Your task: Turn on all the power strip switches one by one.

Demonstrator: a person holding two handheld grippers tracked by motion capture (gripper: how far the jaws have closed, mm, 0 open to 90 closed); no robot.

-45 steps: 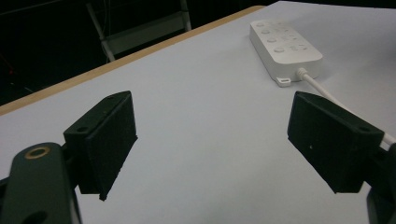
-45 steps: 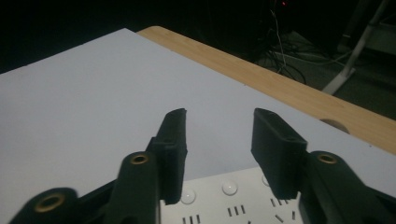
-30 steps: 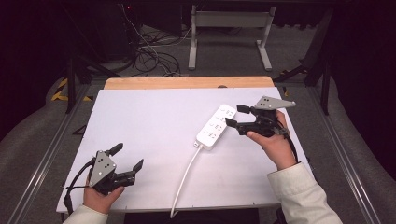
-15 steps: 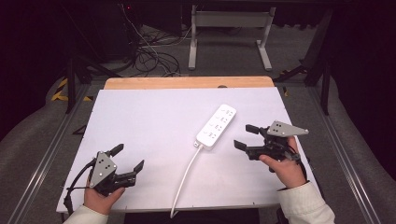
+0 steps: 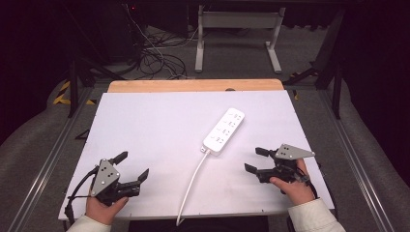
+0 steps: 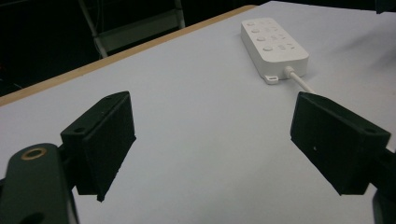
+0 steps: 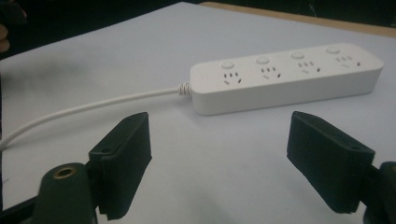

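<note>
Power strip on table, between grippers, seemingly untouched

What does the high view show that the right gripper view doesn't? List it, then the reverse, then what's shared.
High view: the left tongs, floor cables and a metal frame on the floor. Right gripper view: the power strip's round buttons and socket holes up close. Shared: the white power strip, its cable, the white tabletop, and the right tongs, which have just opened wider with nothing between them.
</note>
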